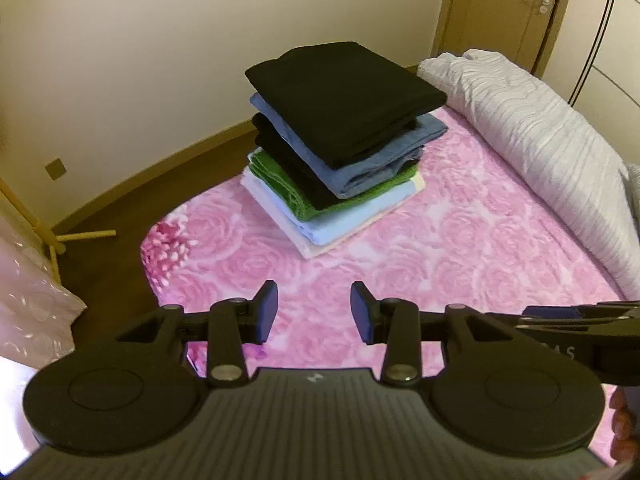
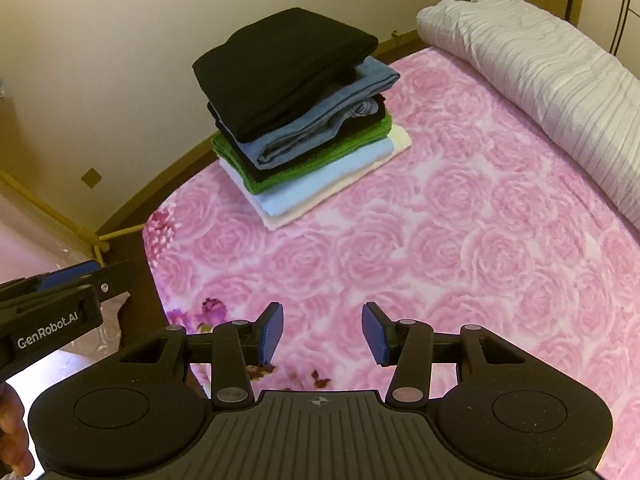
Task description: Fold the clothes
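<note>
Nearby, at the far left corner of the bed (image 1: 460, 240), sat a stack of folded clothes (image 1: 340, 140): a black piece on top, then blue denim, another black layer, green, pale blue and a cream one at the bottom. It stood close to the bed's left edge, well apart from both claws. A rolled grey-white quilt (image 1: 540, 152) lay along the far right side of the bed, not touching the stack. Between the claws and the stack the pink rose-patterned blanket lay bare, with nothing standing in the way.

The left claw (image 1: 314, 312) hung released over the near part of the bed, its blue pads apart with only blanket showing between them. The right claw (image 2: 322, 334) was likewise released, gripping nothing, over the blanket near the bed's near left corner.

Off the bed's left edge were dark wooden floor, a cream wall with a brass-coloured wall plate (image 1: 55, 168), and a light wooden stand (image 1: 60, 236) beside pale pink fabric.

Only the left wrist view showed a wooden door with a lever handle (image 1: 540, 0) beyond the quilt. Only the right wrist view showed purple flowers printed on the blanket (image 2: 212, 308) near the bed's left edge, and part of a hand (image 2: 14, 436) at the lower left. Each view caught the other claw's side edge-on.
</note>
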Motion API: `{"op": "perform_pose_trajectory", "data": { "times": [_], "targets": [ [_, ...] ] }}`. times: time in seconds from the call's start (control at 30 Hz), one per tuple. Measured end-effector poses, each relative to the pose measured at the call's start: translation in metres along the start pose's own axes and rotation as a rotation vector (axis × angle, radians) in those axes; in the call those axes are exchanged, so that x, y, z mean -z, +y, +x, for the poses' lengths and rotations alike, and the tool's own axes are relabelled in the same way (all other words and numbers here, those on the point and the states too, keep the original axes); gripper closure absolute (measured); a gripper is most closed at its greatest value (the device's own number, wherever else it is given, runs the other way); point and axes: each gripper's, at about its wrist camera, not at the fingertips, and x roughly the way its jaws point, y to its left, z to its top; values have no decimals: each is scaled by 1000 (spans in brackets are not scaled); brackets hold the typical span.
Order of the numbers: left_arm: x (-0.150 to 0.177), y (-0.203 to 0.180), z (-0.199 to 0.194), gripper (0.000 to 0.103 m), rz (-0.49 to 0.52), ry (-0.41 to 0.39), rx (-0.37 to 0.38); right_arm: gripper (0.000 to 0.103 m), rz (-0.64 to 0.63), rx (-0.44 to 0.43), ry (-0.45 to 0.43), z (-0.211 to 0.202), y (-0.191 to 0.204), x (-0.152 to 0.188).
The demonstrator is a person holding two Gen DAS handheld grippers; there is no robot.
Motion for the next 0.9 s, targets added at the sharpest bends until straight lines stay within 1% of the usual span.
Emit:
{"op": "perform_pose_trajectory", "data": {
  "times": [0.27, 0.5, 0.73, 0.9],
  "targets": [
    [-10, -2, 17, 68, -7, 16, 0, 55, 8, -4, 26, 17, -4, -14],
    [-18, -7, 24, 68, -8, 21, -2, 55, 8, -10, 25, 24, -7, -26],
    [-24, -14, 25, 68, 6, 2, -19, 55, 20, -8, 12, 23, -13, -34],
    [-25, -18, 17, 68, 15, -18, -25, 55, 30, -11, -9, 13, -16, -33]
  ]
}}
